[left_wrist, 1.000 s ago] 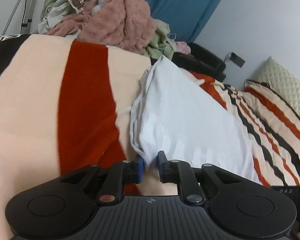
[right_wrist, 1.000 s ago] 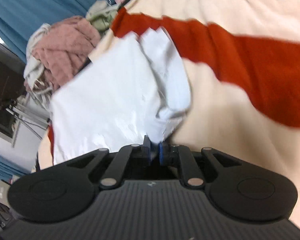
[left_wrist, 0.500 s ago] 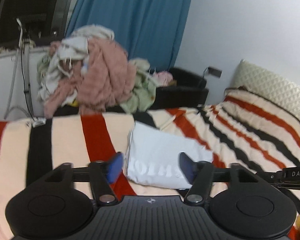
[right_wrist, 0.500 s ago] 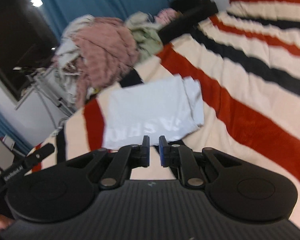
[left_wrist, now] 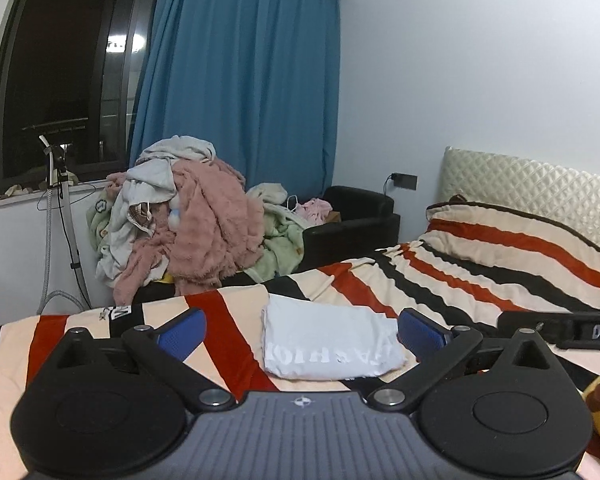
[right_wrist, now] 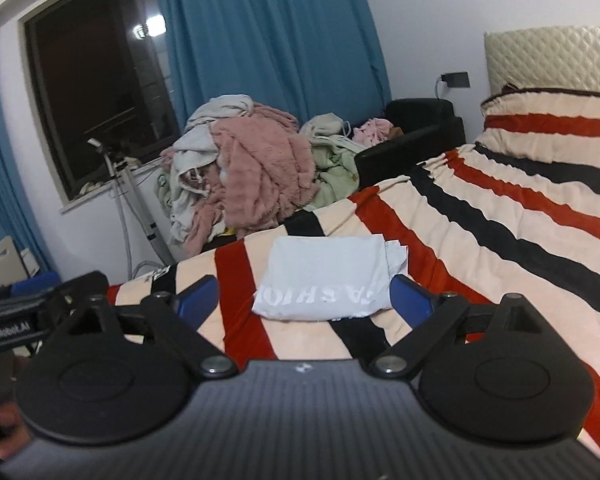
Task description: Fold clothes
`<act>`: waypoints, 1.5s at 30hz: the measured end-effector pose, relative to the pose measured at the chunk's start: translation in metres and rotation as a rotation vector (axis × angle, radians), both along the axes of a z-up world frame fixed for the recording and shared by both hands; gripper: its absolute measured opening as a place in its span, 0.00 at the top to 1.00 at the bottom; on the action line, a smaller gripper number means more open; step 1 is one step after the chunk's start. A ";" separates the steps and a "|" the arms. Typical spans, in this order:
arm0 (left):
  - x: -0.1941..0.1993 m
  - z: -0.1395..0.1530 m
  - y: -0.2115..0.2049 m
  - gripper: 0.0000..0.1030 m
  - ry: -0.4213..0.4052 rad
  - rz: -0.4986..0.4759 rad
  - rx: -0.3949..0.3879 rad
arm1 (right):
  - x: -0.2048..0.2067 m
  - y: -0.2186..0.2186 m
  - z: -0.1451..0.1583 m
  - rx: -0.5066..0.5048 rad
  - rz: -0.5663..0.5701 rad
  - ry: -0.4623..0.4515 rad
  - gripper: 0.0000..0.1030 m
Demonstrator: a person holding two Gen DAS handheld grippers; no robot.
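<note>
White folded shirt (left_wrist: 332, 344) on striped blanket (left_wrist: 480, 280)

The left gripper (left_wrist: 302, 330) and right gripper (right_wrist: 304, 294) share one build: a ribbed dark-grey body, black linkage arms with silver pivot screws, round black side discs and blue textured pads (left_wrist: 182, 332). One casing carries white "GenRobot.AI" lettering.

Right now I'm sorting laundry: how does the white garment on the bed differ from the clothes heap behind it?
The white garment is folded flat; the clothes heap is a loose, tall mound. The garment is one white piece with lettering; the heap mixes pink, green and grey. Both are fabric.
</note>
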State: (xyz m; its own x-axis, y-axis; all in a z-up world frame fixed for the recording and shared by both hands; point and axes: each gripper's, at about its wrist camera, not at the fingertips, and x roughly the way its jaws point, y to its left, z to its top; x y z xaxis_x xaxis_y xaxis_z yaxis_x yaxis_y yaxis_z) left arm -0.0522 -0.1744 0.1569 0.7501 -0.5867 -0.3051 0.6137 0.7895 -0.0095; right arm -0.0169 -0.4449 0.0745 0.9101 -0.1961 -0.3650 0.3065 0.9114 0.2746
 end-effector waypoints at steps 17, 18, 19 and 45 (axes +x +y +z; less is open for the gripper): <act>-0.037 -0.070 0.050 0.00 -0.005 0.054 -0.057 | -0.026 0.065 -0.072 -0.196 -0.037 -0.071 0.09; -0.035 -0.075 0.052 0.00 0.003 0.055 -0.061 | -0.025 0.068 -0.077 -0.209 -0.045 -0.067 0.09; -0.032 -0.079 0.054 0.00 0.009 0.054 -0.066 | -0.025 0.071 -0.081 -0.218 -0.053 -0.068 0.09; -0.030 -0.093 0.056 0.00 0.016 0.084 -0.036 | -0.013 0.075 -0.098 -0.192 -0.059 -0.042 0.09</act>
